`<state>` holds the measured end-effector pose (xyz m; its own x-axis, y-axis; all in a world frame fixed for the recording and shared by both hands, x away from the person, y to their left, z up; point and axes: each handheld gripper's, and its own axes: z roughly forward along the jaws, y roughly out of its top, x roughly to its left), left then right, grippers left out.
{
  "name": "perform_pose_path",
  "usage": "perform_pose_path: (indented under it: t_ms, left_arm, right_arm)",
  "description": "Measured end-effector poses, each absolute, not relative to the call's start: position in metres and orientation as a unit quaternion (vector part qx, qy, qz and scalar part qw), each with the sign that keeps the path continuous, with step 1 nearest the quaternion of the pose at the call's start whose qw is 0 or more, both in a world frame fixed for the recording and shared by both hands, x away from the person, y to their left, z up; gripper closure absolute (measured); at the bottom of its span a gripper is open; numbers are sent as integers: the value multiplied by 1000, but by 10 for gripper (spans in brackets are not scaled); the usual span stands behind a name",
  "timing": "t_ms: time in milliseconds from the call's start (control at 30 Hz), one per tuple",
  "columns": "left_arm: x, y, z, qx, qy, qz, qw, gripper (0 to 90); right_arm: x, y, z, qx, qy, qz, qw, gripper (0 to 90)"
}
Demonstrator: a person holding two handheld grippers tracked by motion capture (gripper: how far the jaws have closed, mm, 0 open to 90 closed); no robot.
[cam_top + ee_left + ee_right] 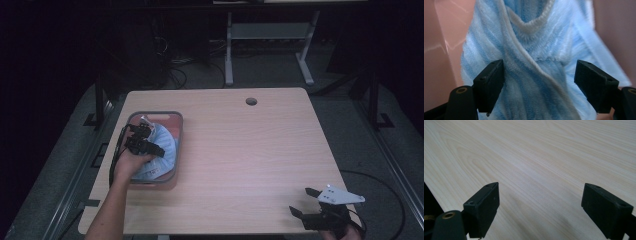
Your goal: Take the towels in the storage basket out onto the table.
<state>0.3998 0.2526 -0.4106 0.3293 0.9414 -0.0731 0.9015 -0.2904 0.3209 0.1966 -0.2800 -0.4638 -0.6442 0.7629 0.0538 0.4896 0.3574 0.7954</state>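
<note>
One pink tray [178, 131] with a dark rim sits on the left part of the pale wooden surface [250, 150], close to its left edge, and one blue-and-white striped towel [165, 145] lies bunched inside it. There are two tools, one in each hand. The left tool [142, 137] is down in the tray over the towel, with its black cable looping off past the surface's left edge. In the left gripper view its two black jaws stand wide apart with the towel [534, 65] right in front of them; a twisted fold with a white hem runs between the pads, and the left pad [491, 82] lies close against the cloth, but the jaws are not pressed together on it, so nothing is gripped. That view also shows the tray's pink wall [441, 50] on either side of the towel, which leaves little room around the cloth. The right tool [305, 202] rests at the near right corner of the surface, well apart from the tray, with its grey three-cornered plate on top. Its own view shows both jaws spread wide over bare wood grain [536, 157], holding nothing, and a dark strip past the edge at lower left. Between the tray and the right tool the surface lies open, with one round cable hole [251, 101] near the far edge.
</note>
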Motion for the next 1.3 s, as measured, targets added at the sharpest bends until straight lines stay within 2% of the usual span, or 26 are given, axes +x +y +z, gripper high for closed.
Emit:
perform_pose_path:
  t_ms: [167, 467, 600, 767, 967, 1300]
  left_arm:
    - [401, 247, -416, 819, 556, 67, 122, 263]
    - [400, 234, -423, 834, 537, 109, 60, 386]
    - [401, 233, -422, 834, 538, 113, 46, 468]
    - [401, 236, -422, 831, 541, 116, 52, 554]
    - [401, 246, -418, 825, 551, 95, 76, 608]
    - [393, 256, -407, 823, 550, 84, 114, 629]
  right_arm:
    - [197, -279, -464, 387, 808, 413, 163, 143]
    - [196, -277, -463, 383, 809, 412, 167, 143]
    - [195, -278, -463, 384, 809, 412, 167, 143]
    - [194, -276, -463, 379, 811, 413, 167, 144]
    - [195, -276, -463, 378, 811, 414, 168, 144]
    - [196, -278, -463, 382, 809, 414, 170, 144]
